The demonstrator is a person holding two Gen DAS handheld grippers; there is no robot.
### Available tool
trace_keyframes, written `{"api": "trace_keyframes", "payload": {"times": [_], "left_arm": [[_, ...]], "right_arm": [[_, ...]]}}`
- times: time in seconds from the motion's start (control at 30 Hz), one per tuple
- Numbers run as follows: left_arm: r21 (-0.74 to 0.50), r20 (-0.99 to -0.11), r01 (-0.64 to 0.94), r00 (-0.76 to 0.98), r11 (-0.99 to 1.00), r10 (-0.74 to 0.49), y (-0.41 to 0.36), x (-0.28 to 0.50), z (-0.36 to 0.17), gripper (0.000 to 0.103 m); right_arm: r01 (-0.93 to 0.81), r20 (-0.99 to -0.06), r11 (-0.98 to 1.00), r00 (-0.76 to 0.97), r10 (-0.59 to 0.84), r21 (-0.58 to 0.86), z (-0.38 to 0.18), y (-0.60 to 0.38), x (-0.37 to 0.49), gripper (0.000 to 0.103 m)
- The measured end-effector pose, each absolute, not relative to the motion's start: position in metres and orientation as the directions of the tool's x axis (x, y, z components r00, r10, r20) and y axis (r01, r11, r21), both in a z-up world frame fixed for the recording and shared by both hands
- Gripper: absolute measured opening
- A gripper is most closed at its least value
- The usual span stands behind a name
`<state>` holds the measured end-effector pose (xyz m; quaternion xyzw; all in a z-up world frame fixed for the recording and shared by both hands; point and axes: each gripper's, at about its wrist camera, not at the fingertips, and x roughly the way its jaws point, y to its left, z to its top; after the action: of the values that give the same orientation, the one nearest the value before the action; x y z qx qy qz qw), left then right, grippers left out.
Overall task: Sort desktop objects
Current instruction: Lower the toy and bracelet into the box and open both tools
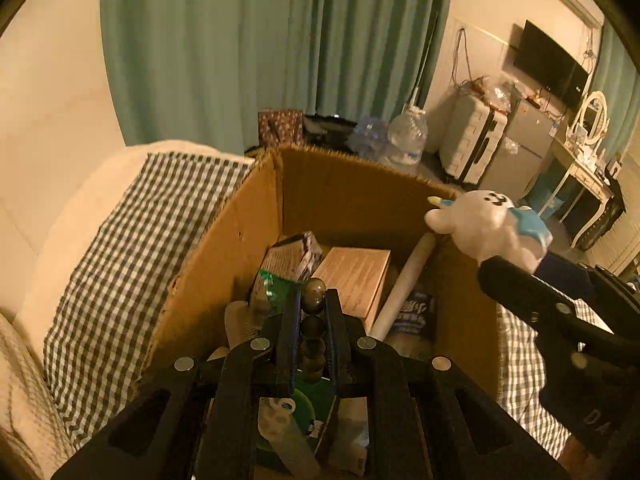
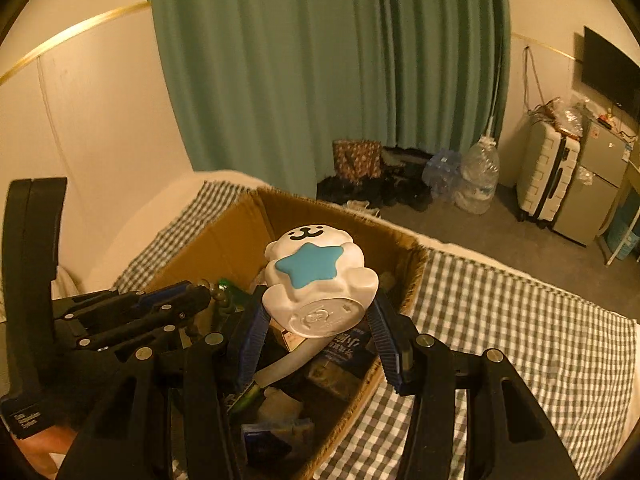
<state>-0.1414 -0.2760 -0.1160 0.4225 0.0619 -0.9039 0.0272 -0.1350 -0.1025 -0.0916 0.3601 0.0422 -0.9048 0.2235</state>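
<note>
Box: cardboard box [image 2: 224, 240] sits open on the checked bed cover [image 2: 520, 340], already part full with cartons, a pale roll [image 1: 404, 284] and packets.
Left tool: my left tool [image 1: 314, 300] is closed on a string of dark beads [image 1: 314, 292], nose angled down over the near half of the box.
Right tool: my right tool [image 2: 318, 320] grips a white seal figure [image 2: 316, 276] with a blue star, base toward me, above the right wall of the box.
Step in hand: I judge I am lowering both things into the box.
How to do it well: I would bring each tool below the rim before letting go, seal over the bare patch near the roll, beads beside the brown carton [image 1: 356, 276].
Risk: the tools are near each other; I would release one, clear it, then release the other.
</note>
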Motion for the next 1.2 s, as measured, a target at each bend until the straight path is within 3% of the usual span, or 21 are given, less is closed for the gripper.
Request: {"api": "trace_keyframes", "payload": {"times": [0.33, 0.73, 1.03, 1.1, 1.2], "left_arm": [[-0.086, -0.820, 0.122, -0.573, -0.989, 0.001, -0.286, -0.159, -0.151, 0.011], [-0.091, -0.811, 0.122, -0.585, -0.988, 0.002, -0.285, -0.159, -0.146, 0.013], [-0.072, -0.790, 0.132, -0.613, -0.989, -0.024, -0.279, -0.147, -0.123, 0.035], [-0.072, -0.779, 0.125, -0.627, -0.990, -0.023, -0.276, -0.143, -0.115, 0.052], [-0.065, -0.757, 0.123, -0.652, -0.990, -0.031, -0.272, -0.135, -0.098, 0.070]], "right_arm": [[0.448, -0.740, -0.890, -0.572, -0.355, 0.080, -0.136, -0.117, -0.164, 0.049], [0.470, -0.761, -0.881, -0.554, -0.339, 0.050, -0.149, -0.132, -0.165, 0.051], [0.440, -0.723, -0.897, -0.605, -0.333, 0.045, -0.120, -0.121, -0.155, 0.052], [0.435, -0.714, -0.900, -0.617, -0.332, 0.043, -0.112, -0.117, -0.151, 0.052], [0.422, -0.698, -0.906, -0.637, -0.327, 0.040, -0.097, -0.109, -0.143, 0.055]]}}
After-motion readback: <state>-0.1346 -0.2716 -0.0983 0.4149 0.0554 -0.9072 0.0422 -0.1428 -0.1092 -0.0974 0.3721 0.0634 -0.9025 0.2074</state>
